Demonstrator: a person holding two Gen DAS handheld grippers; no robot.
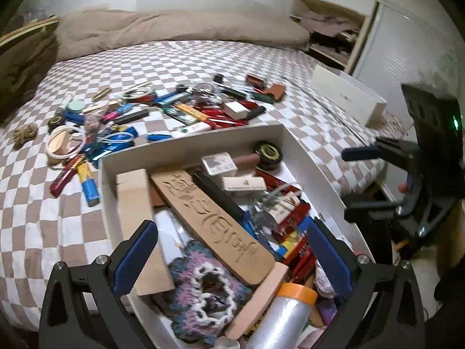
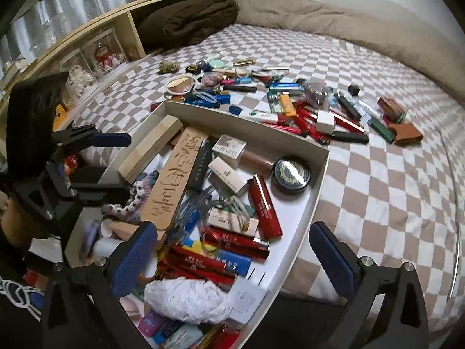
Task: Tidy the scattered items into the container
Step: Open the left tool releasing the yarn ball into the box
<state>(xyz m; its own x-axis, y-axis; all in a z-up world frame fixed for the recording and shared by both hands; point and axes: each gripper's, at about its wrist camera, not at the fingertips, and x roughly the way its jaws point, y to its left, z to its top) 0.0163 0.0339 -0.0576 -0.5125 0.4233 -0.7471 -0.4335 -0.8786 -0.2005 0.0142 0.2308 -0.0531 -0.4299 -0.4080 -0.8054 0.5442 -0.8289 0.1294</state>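
Left wrist: left gripper (image 1: 232, 250) tilts down over box (image 1: 191, 142), jaws wide, nothing between. Scattered items (image 1: 180, 107) at 11 o'clock on bed (image 1: 203, 58). Box's near end cut off.

Right wrist: right gripper (image 2: 232, 258) tilts down, jaws wide, empty, over box (image 2: 316, 186). Items (image 2: 319, 116) at 1 o'clock. Left gripper (image 2: 116, 163) at 9 o'clock.

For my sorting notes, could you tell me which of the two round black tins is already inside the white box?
The larger black tin with the gold-patterned lid, in the white box's far corner. The smaller one lies out on the checked bedspread.
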